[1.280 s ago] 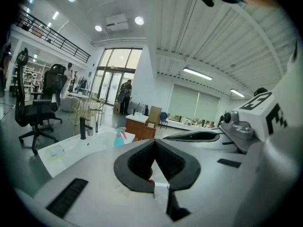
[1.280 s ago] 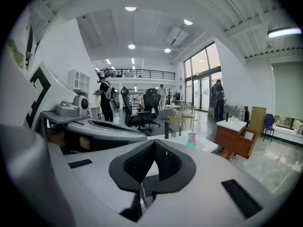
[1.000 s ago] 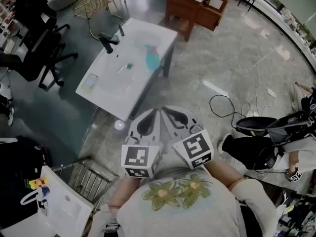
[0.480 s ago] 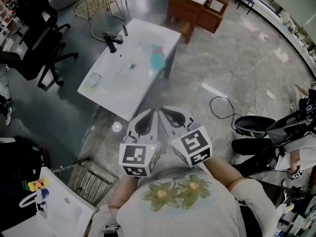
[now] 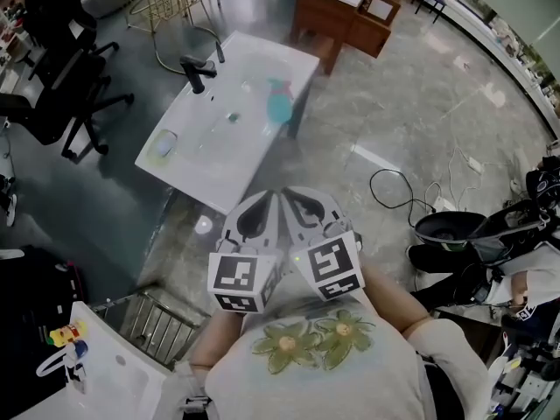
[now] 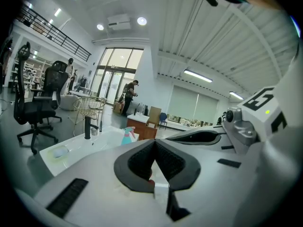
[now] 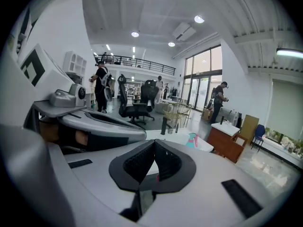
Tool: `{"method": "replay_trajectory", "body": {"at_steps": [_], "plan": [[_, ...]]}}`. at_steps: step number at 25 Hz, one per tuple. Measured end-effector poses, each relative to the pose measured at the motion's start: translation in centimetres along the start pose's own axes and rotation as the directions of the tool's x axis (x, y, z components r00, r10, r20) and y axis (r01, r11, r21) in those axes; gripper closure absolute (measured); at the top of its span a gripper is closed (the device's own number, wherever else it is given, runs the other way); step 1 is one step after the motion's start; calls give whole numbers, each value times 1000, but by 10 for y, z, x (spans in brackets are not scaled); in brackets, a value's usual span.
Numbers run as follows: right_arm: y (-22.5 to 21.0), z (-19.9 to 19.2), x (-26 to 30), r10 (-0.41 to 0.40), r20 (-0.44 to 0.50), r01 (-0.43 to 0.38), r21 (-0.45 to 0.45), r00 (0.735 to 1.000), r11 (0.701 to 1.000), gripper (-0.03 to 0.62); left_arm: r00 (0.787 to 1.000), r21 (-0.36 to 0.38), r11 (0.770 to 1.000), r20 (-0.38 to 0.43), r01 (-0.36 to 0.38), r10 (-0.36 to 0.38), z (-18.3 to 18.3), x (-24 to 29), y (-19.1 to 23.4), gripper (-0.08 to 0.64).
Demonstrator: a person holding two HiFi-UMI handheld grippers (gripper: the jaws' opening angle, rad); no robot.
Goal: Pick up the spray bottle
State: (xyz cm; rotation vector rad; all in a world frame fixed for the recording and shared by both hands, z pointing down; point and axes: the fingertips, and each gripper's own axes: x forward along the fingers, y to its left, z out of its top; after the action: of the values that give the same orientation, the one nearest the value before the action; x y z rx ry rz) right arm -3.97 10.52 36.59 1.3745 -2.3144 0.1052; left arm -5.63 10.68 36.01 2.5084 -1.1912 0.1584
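Note:
The spray bottle (image 5: 277, 103), teal with a pink head, stands on the white basin table (image 5: 203, 160) near its right edge, well ahead of both grippers. It also shows small and far off as the bottle (image 6: 128, 136) in the left gripper view and the bottle (image 7: 191, 140) in the right gripper view. My left gripper (image 5: 276, 197) and right gripper (image 5: 290, 195) are held side by side close to my chest, pointing at the table. In both, left (image 6: 155, 141) and right (image 7: 155, 141), the jaws meet at the tips with nothing between them.
A black faucet (image 5: 194, 70) rises from the table's far end. Black office chairs (image 5: 52, 68) stand to the left and a wooden cabinet (image 5: 337, 11) behind the table. A cable (image 5: 394, 191) lies on the floor at right. A metal rack (image 5: 149, 322) sits at lower left.
Both grippers have edged a little forward toward the table, still shut and empty. The right one has rolled slightly. The bottle has not moved.

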Motion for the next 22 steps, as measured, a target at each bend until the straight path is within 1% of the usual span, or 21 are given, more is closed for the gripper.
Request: {"method": "replay_trajectory", "body": {"at_steps": [8,11,15,22], "plan": [[-20,-4,35,72,-8,-71,94,997,993,569,999,-3,1000,-26,-22,21,3,32,21,551],[-33,-1,50,87,-7,-86,89,996,992,569,999,2,1000,-33,-21,21,8,49,29,551],[-49,2,67,86,-2,-86,64,996,994,568,999,-1,1000,-32,-24,24,13,69,38,551],[-78,8,99,102,-11,-101,66,995,993,568,998,-5,999,-48,-38,38,23,103,55,551]]}}
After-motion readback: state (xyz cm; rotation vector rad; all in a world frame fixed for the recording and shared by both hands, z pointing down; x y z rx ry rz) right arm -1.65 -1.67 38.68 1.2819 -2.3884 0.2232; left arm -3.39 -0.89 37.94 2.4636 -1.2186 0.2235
